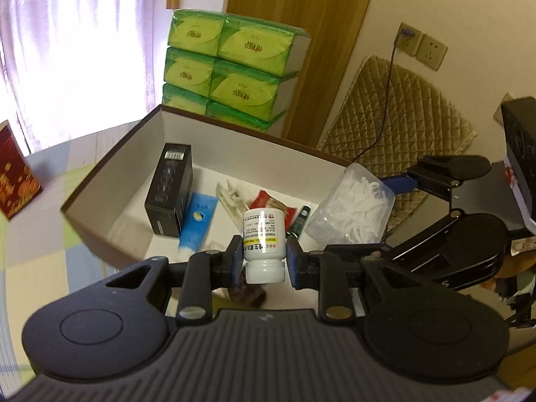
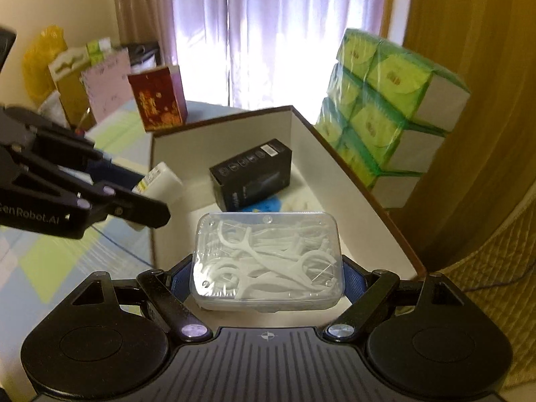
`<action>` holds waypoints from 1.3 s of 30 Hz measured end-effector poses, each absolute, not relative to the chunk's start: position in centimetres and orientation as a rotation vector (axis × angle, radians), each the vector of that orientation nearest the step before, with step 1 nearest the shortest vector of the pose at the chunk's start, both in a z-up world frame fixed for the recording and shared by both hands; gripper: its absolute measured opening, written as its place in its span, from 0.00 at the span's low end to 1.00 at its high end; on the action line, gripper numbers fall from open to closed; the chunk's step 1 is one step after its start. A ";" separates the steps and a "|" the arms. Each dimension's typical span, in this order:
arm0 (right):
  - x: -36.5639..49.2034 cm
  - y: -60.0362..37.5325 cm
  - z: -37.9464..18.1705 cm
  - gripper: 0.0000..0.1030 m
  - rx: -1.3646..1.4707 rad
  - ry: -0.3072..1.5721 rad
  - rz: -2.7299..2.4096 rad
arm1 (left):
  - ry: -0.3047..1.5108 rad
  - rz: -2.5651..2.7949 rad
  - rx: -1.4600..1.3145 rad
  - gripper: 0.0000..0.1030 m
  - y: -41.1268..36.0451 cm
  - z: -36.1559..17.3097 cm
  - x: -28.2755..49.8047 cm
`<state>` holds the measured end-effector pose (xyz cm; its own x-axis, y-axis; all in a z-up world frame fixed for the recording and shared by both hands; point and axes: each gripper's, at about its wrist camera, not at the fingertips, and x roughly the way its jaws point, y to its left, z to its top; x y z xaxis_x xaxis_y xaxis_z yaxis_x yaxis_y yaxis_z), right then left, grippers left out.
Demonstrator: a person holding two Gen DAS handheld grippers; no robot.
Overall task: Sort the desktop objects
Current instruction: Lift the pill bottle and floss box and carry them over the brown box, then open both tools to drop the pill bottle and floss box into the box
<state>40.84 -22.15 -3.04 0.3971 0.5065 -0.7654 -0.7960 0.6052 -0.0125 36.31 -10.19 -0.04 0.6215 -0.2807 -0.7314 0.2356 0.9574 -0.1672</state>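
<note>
My left gripper (image 1: 264, 257) is shut on a small white medicine bottle (image 1: 263, 234), held cap toward the camera above the near edge of an open cardboard box (image 1: 110, 164). My right gripper (image 2: 268, 276) is shut on a clear plastic case of white floss picks (image 2: 268, 258), held over the same box (image 2: 351, 181). The floss case (image 1: 351, 212) also shows in the left wrist view, at the box's right rim. From the right wrist view the left gripper (image 2: 147, 184) and its bottle (image 2: 160, 181) hang at the box's left wall.
Inside the box lie a black carton (image 1: 171, 191), a blue packet (image 1: 197, 221), a red sachet (image 1: 268, 201) and small items. Stacked green tissue packs (image 1: 231, 63) stand behind it. A red gift box (image 2: 157, 100) and bags sit on the patterned tablecloth (image 1: 40, 234). A quilted mat (image 1: 395, 117) leans against the wall.
</note>
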 end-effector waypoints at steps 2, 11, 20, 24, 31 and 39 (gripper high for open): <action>41.9 -21.6 -4.1 0.80 -0.444 0.826 0.845 | 0.868 -0.310 -0.044 0.21 -10.2 -0.5 37.9; 45.3 -20.2 -7.2 0.80 -0.517 0.917 0.808 | 0.993 -0.320 0.001 0.22 -10.4 -4.7 44.0; 47.7 -19.7 -8.9 0.80 -0.568 0.986 0.782 | 1.068 -0.342 0.032 0.22 -10.8 -7.7 47.1; 48.6 -19.3 -9.7 0.80 -0.586 1.017 0.777 | 1.087 -0.347 0.048 0.22 -11.0 -8.6 47.8; 49.4 -18.5 -11.2 0.80 -0.638 1.060 0.770 | 1.119 -0.349 0.066 0.22 -11.3 -9.8 48.7; 49.3 -18.5 -11.4 0.89 -0.668 1.008 0.755 | 1.142 -0.352 0.064 0.22 -11.8 -10.8 49.3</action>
<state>49.28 -18.53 -11.42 0.3328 0.2410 -0.9117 -0.8072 0.5726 -0.1433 49.33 -11.85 -10.82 0.3675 -0.2413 -0.8982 0.3061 0.9433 -0.1282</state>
